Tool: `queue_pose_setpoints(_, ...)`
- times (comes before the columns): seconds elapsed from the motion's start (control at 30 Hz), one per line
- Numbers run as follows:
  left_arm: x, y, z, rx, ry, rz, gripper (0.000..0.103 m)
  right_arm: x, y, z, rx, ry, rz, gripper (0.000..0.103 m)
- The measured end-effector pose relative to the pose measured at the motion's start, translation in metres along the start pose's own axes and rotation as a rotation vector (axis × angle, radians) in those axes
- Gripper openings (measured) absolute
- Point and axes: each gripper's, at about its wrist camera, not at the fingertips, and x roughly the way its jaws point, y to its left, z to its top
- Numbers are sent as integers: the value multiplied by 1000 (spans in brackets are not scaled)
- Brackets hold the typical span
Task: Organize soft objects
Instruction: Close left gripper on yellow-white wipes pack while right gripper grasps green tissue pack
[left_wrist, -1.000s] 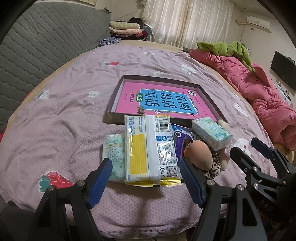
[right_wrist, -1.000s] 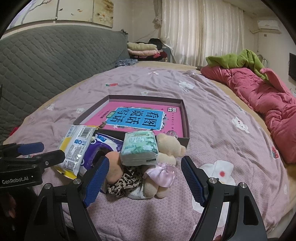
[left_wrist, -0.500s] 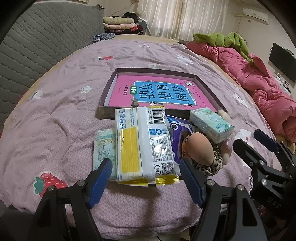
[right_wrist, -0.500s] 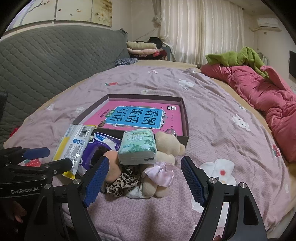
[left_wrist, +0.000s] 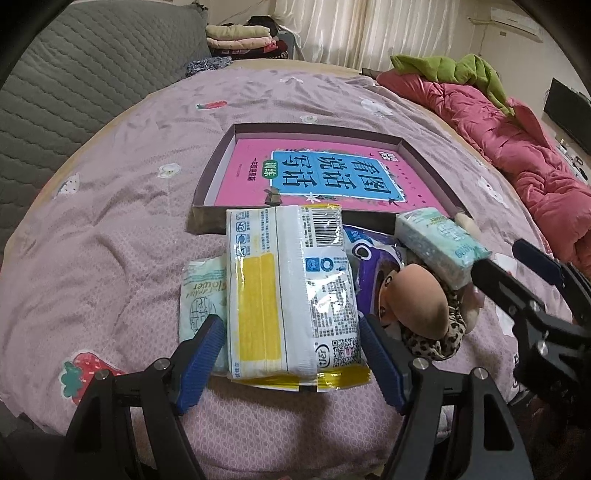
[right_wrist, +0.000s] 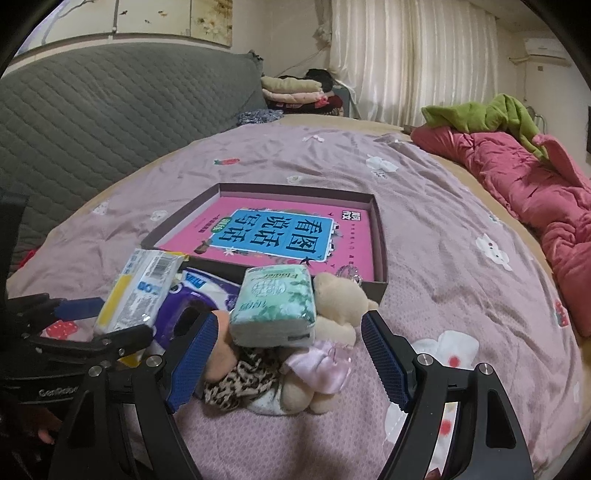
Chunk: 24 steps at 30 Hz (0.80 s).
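A: In the box (left_wrist: 218, 162) there is only the pink book (left_wrist: 325, 177); nothing soft is inside it, so I judge the sorting barely begun; all of it waits in a heap on the bed (left_wrist: 122, 229), just in front of the box.

B: What is in the heap?

A: A white pack (left_wrist: 291, 291) on top of a green pack (left_wrist: 201, 291); a purple pack (left_wrist: 373, 262); a tissue pack (right_wrist: 277, 306) resting on a bear (right_wrist: 340, 306) and a doll (right_wrist: 221, 358).

B: And the grippers?

A: The left gripper (left_wrist: 291, 362) is wide open, its pads (left_wrist: 201, 360) flanking the near end of the white pack; whether they touch it I cannot tell; it grips nothing. The right gripper (right_wrist: 288, 365) is also wide, empty, its pads (right_wrist: 384, 363) either side of the doll and bear.
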Motion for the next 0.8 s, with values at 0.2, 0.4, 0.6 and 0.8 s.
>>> queue_pose_setpoints(0.2, 4, 3, 3, -18, 5, -15, 75, 12, 5, 8, -23, 2, -3, 81)
queue_pose_setpoints(0.4, 7, 17, 5, -90, 22, -91, 75, 25, 14, 11, -58, 29, 7, 81)
queue_pose_setpoints(0.6, 11, 18, 9, -82, 32, -93, 75, 39, 18, 11, -71, 63, 3, 81)
queue_pose_setpoints(0.8, 15, 19, 13, -83, 41, -91, 75, 46, 14, 13, -71, 79, 10, 76)
